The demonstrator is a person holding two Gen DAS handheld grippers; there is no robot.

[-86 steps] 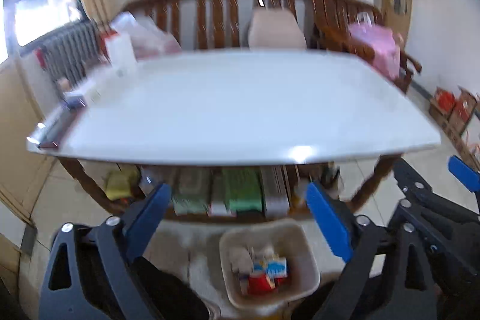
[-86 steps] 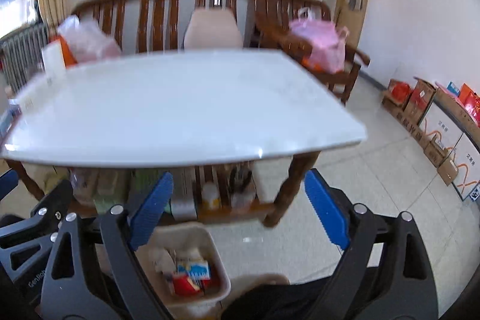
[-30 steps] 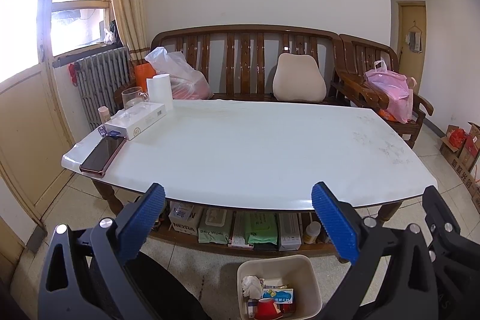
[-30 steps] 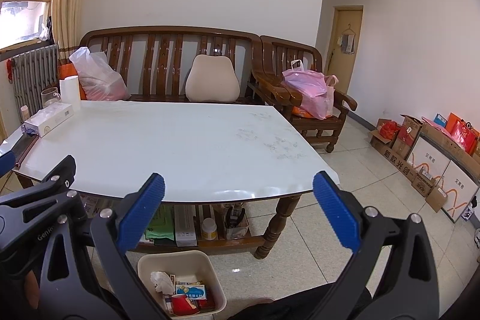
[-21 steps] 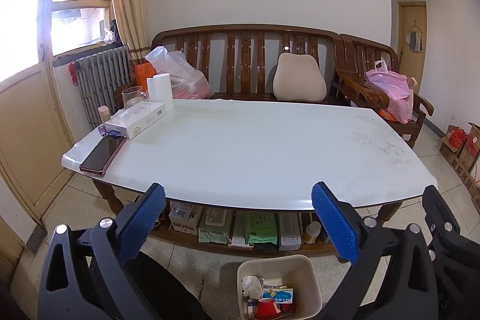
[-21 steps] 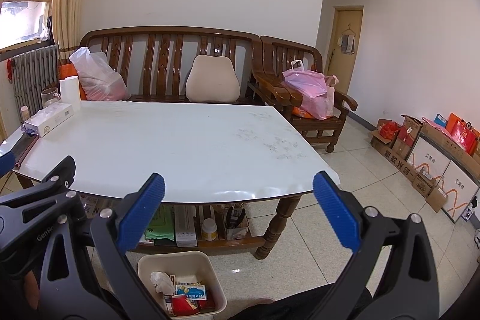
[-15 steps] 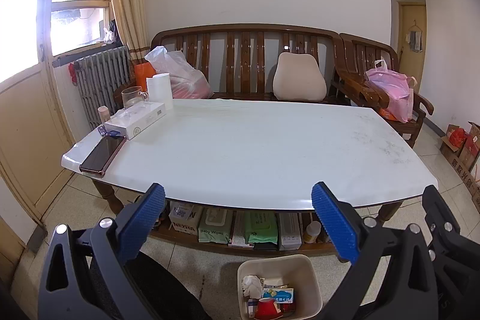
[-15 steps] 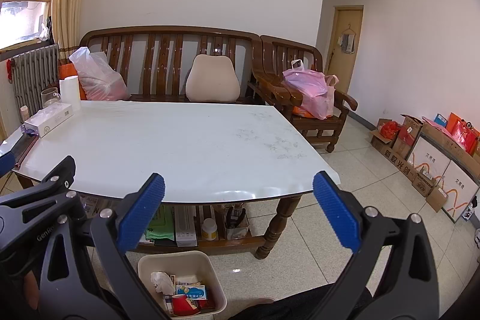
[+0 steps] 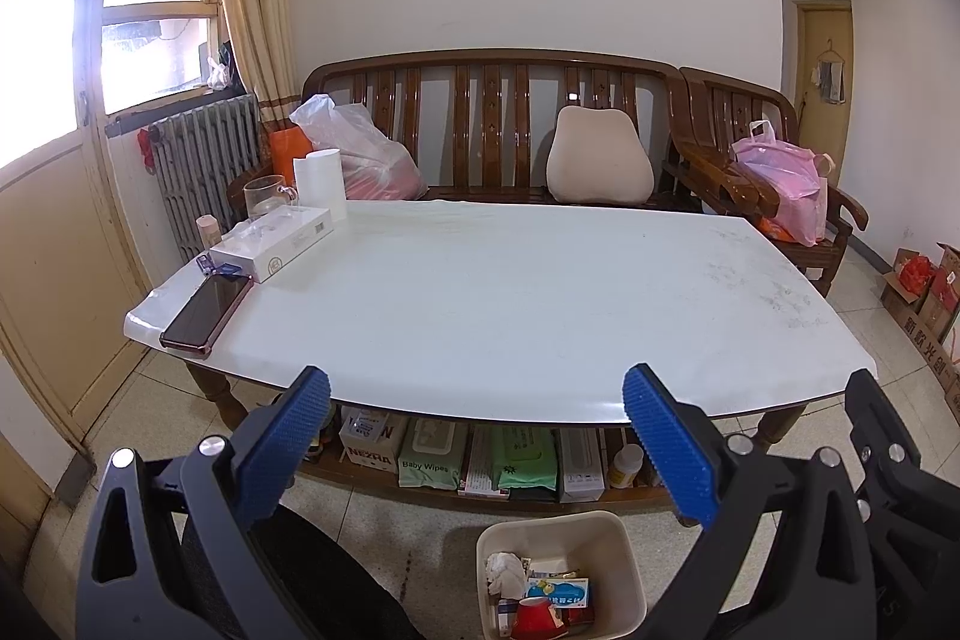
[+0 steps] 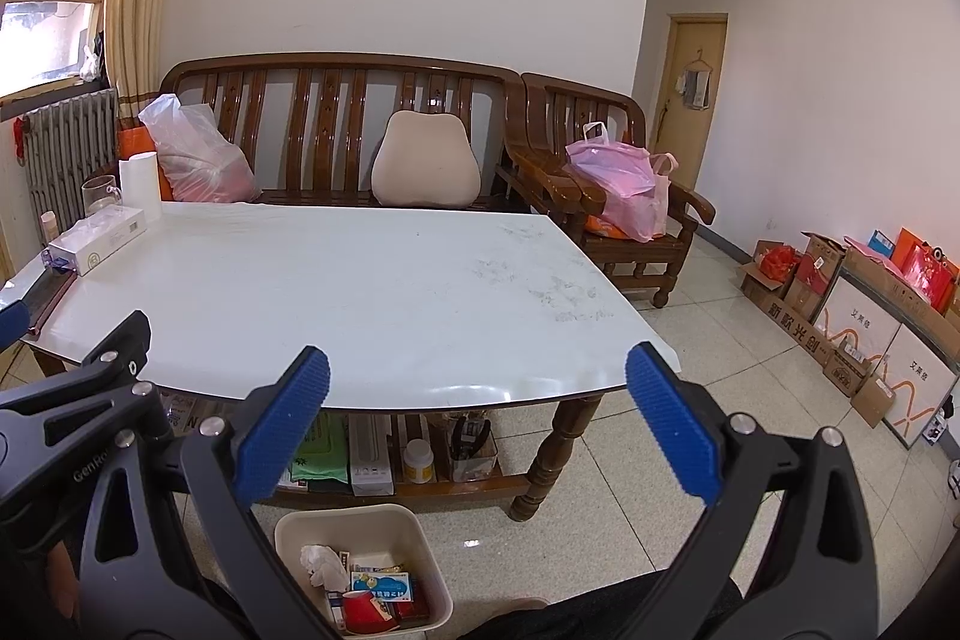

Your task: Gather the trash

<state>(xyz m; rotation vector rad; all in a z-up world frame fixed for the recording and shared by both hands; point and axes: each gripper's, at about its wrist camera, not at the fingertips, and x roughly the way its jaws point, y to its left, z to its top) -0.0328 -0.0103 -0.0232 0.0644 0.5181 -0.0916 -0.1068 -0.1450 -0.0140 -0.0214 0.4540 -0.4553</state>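
One table (image 9: pixel 516 304), one bin (image 9: pixel 618 538), two benches (image 9: pixel 480 100), two plastic bags (image 9: pixel 360 154)

Both wrist views toward table (image 9: pixel 510 292)

Two black clamp-style grippers, blue at the tips.
Left gripper (image 9: pixel 474 436) and right gripper (image 10: pixel 477 424) share black skeletal arms with triangular cut-outs, silver round screws at the joints, and ridged blue fingertip pads (image 10: pixel 672 430); white lettering starting "GenRo" marks one arm; dark clothing shows below.
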